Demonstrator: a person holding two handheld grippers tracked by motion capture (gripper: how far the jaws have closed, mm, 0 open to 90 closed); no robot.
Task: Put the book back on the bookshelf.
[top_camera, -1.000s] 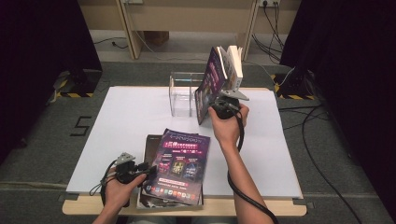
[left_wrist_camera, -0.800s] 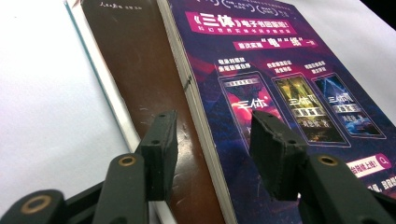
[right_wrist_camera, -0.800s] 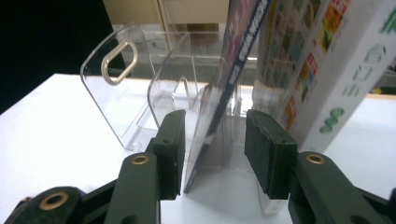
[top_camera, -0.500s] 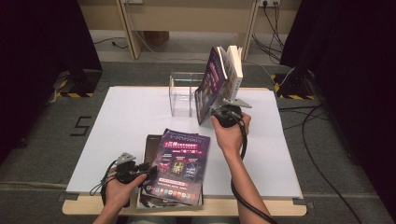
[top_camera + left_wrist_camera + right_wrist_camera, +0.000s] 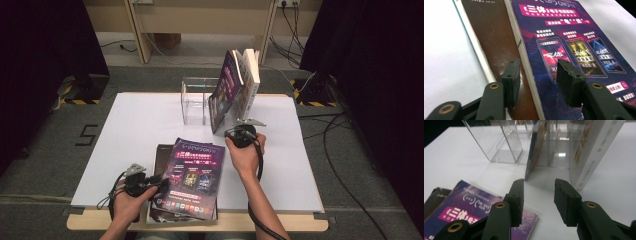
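From above, the person is sitting at the near edge of the white table [image 5: 140,125], one gripper in each hand. The left gripper [image 5: 159,184] is lying low at the near left, its tips at the left edge of the purple book [image 5: 192,177] that is resting flat on top of a brown book [image 5: 161,155]. The right gripper [image 5: 235,133] is hovering just in front of the clear plastic rack [image 5: 195,100], where a purple-covered book [image 5: 225,92] and a white book [image 5: 250,80] are leaning upright against each other.

The left gripper view is giving what the high view cannot: the jaws are standing spread, one over the brown book [image 5: 491,37], the other over the purple book [image 5: 574,37], with the purple book's pale page edge running between them. The pads are not pressing on it. The jaws have just been closing a little.

The right gripper view is showing its own jaws spread as well, with nothing between them but bare table. Beyond them the rack's clear dividers [image 5: 506,142] are showing, and the leaning purple-covered book's lower corner [image 5: 534,162] is standing on the table just in front of the rack, with the white book [image 5: 596,152] to its right.

Compared with a second ago, the right hand is sitting lower and nearer the person, off the leaning books it was up against. The left hand and the flat stack are lying as before.
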